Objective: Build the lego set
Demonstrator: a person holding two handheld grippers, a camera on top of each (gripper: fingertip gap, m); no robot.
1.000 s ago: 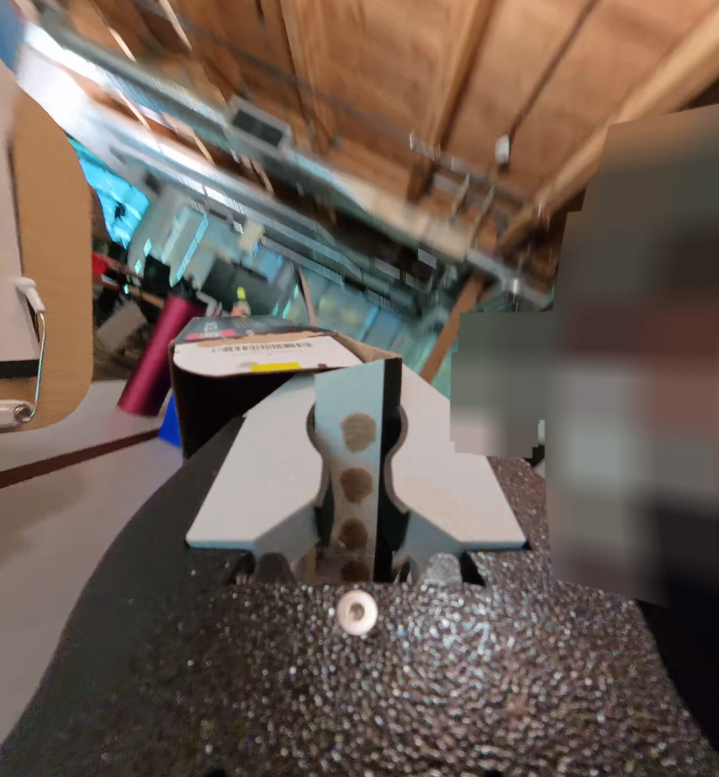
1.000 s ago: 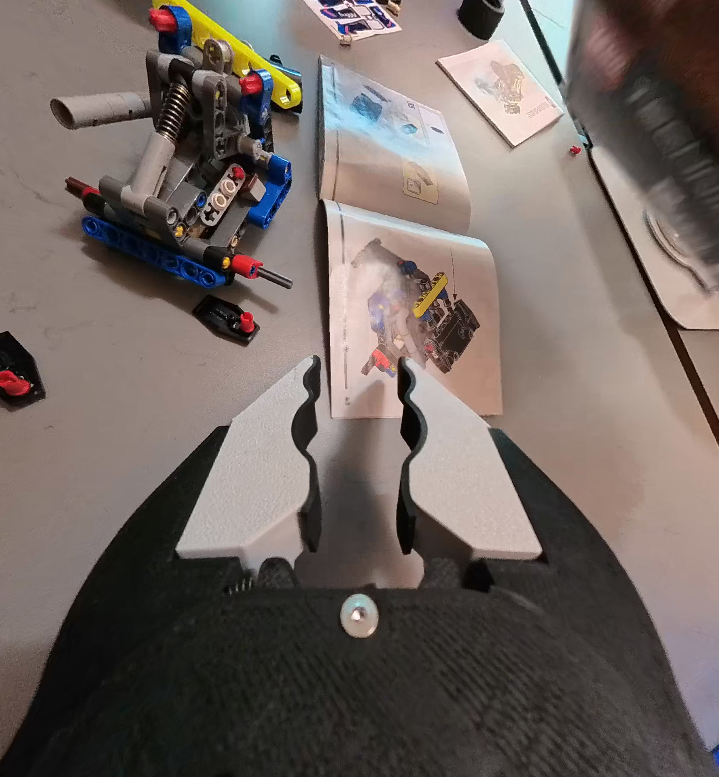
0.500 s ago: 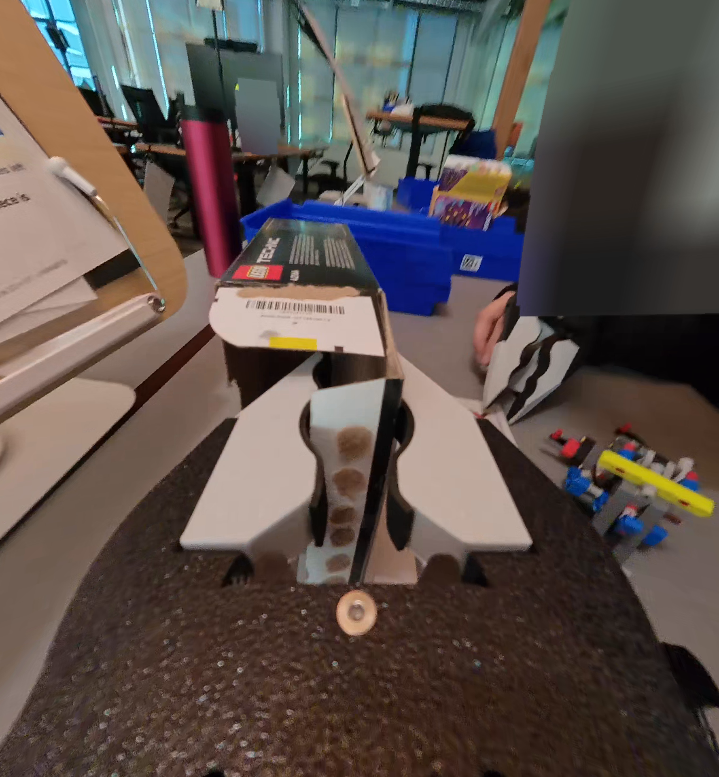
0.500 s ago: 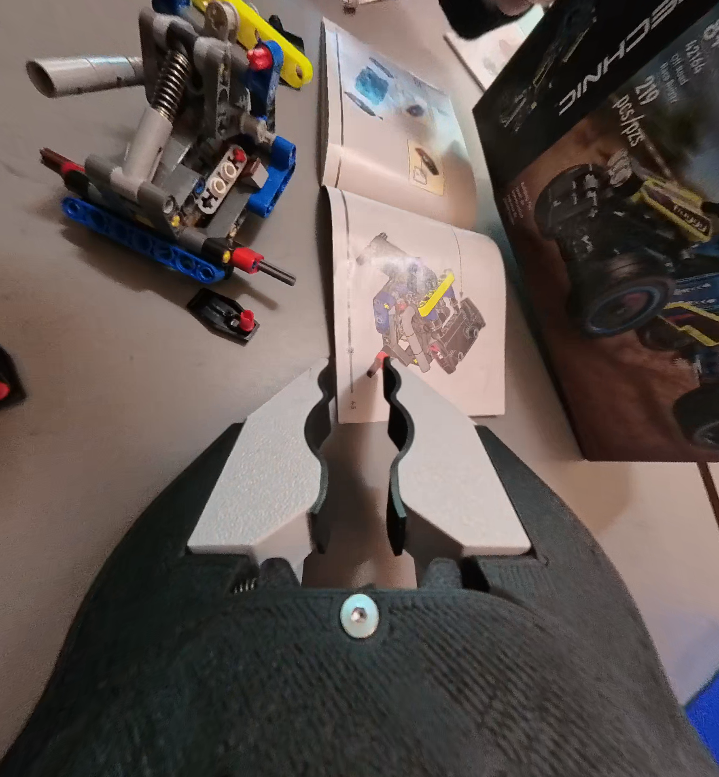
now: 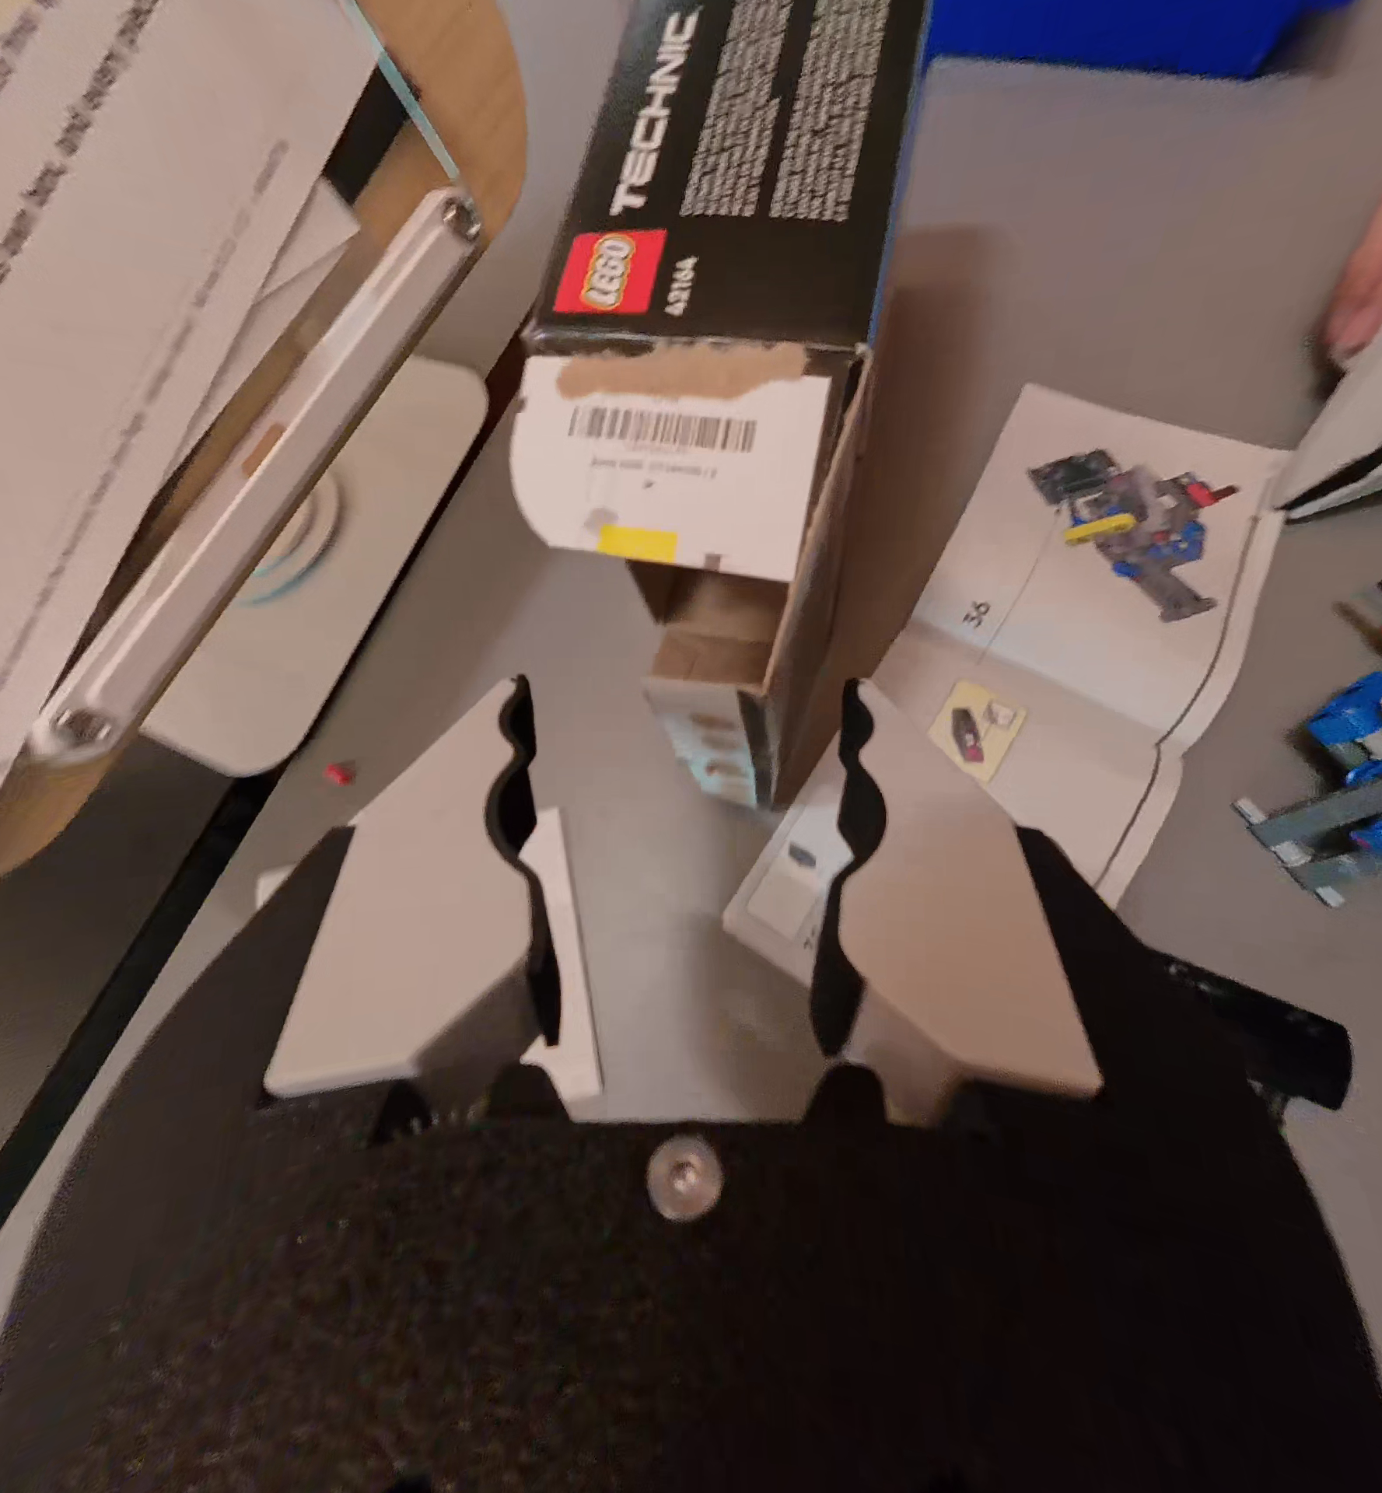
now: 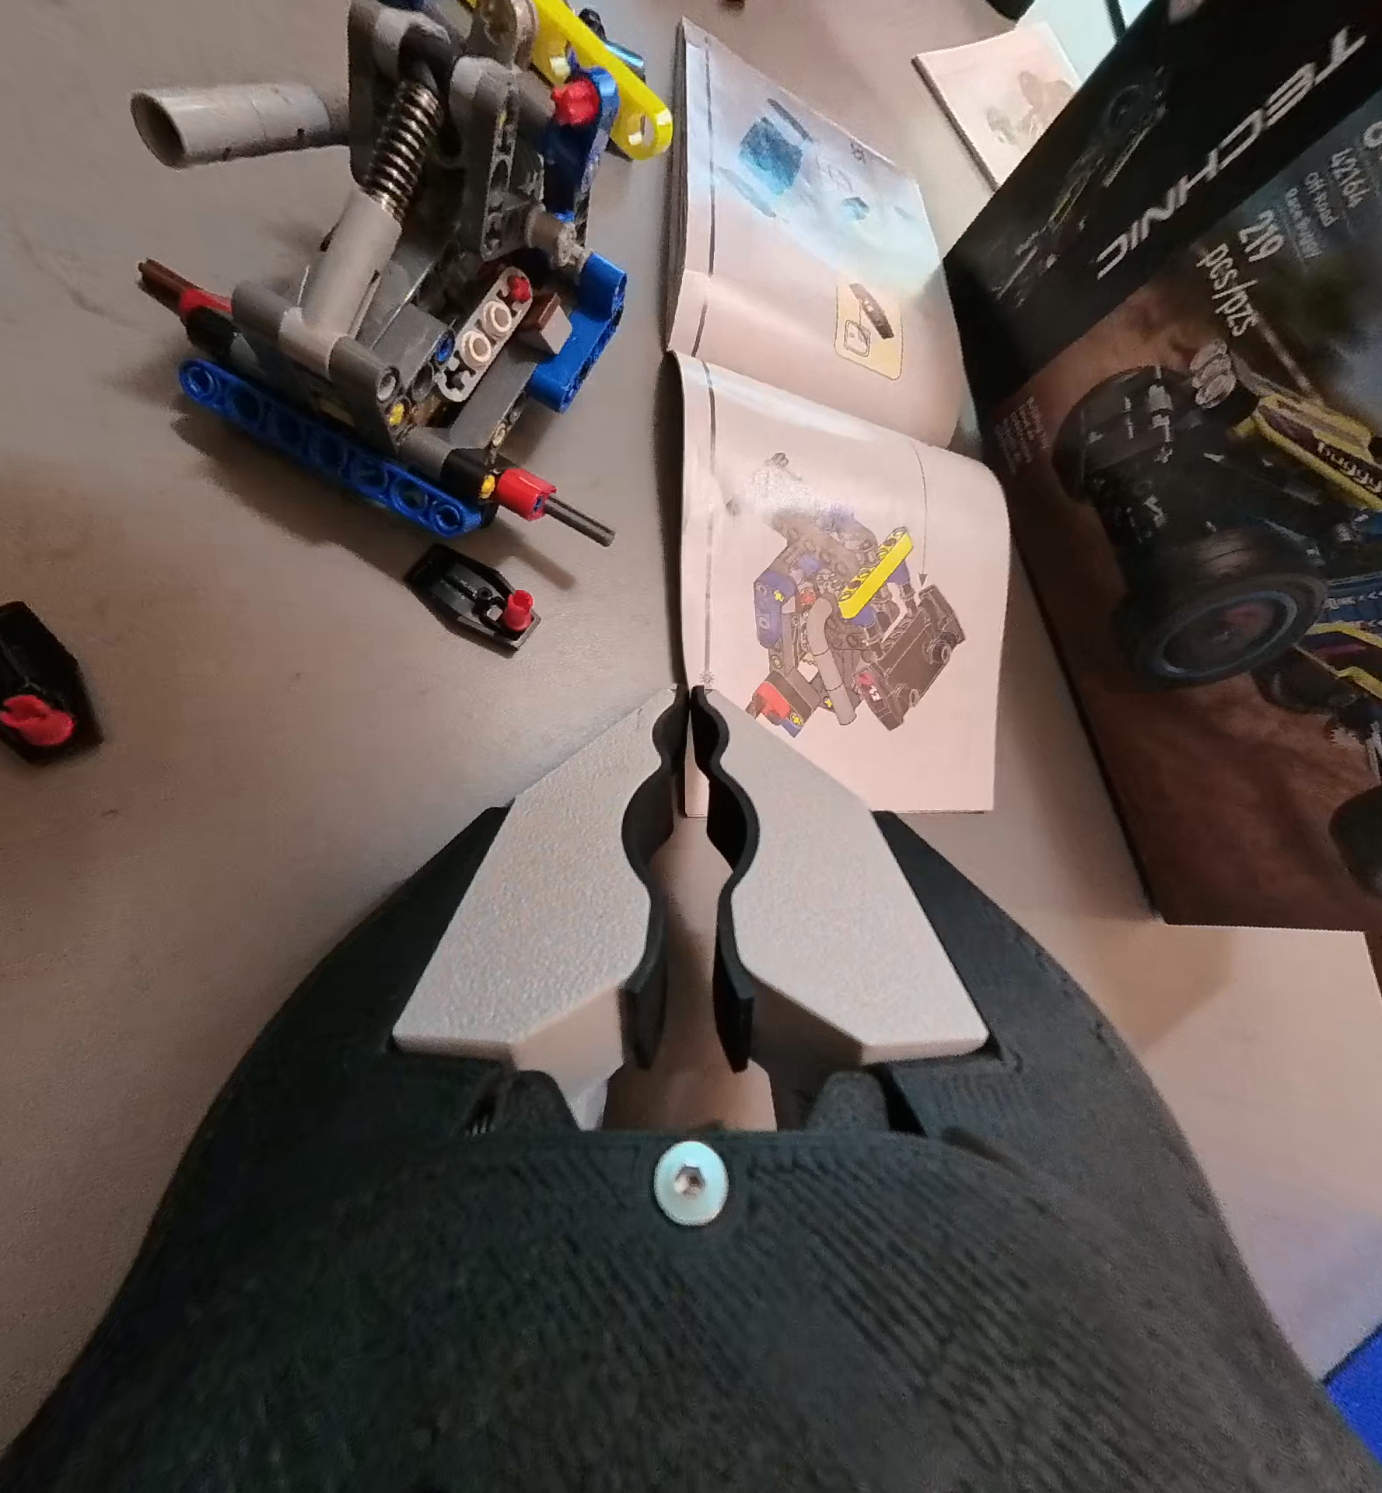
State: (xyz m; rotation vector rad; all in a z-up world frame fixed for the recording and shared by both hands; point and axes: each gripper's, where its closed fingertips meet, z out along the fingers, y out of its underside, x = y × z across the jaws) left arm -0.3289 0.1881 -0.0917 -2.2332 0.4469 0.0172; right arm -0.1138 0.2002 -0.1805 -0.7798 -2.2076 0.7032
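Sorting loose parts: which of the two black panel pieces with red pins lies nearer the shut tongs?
The smaller-looking one, just below the blue-and-grey model; the other lies at the far left edge, farther from the right tongs.

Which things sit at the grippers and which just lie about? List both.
At the grippers: left gripper, open, at the open end of the black box; right gripper, shut, tips at the open booklet edge.
Lying about: part-built model, grey tube, black piece with red pin, paper stand.

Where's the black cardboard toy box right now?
In the left wrist view, the black cardboard toy box stands just ahead of the open left gripper, between the clipboard stand and open instruction booklet.
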